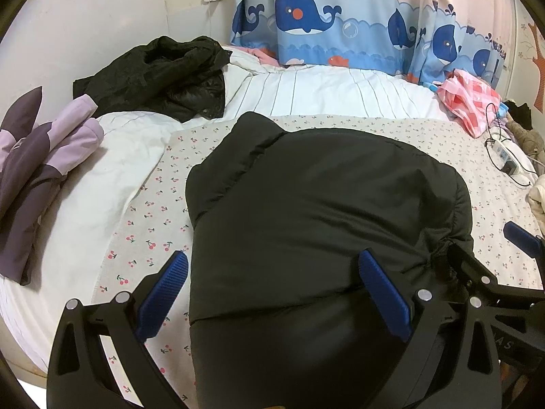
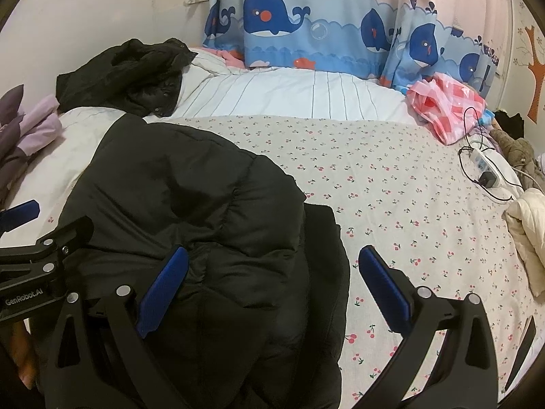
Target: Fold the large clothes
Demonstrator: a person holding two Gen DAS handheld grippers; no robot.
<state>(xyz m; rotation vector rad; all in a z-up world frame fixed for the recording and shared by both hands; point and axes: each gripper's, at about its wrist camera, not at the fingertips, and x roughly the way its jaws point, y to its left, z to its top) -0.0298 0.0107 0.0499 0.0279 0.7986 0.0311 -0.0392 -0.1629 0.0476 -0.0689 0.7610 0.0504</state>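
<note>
Black jacket [image 1: 306, 221] lies folded nearest the cameras, on a cherry-print sheet [image 1: 150, 225] over the bed, before a whale curtain [image 1: 323, 24]. Only the left view shows well the purple garment [image 1: 37, 170]; only the right view shows a cream garment [image 2: 526, 238]. Left gripper [image 1: 276, 293] and right gripper [image 2: 274, 289] are both spread wide above the jacket, grasping nothing.

Left gripper [image 1: 272, 293] and right gripper [image 2: 272, 289] both point toward 12 o'clock, jaws spread wide, apparently gripping nothing, side by side.
</note>
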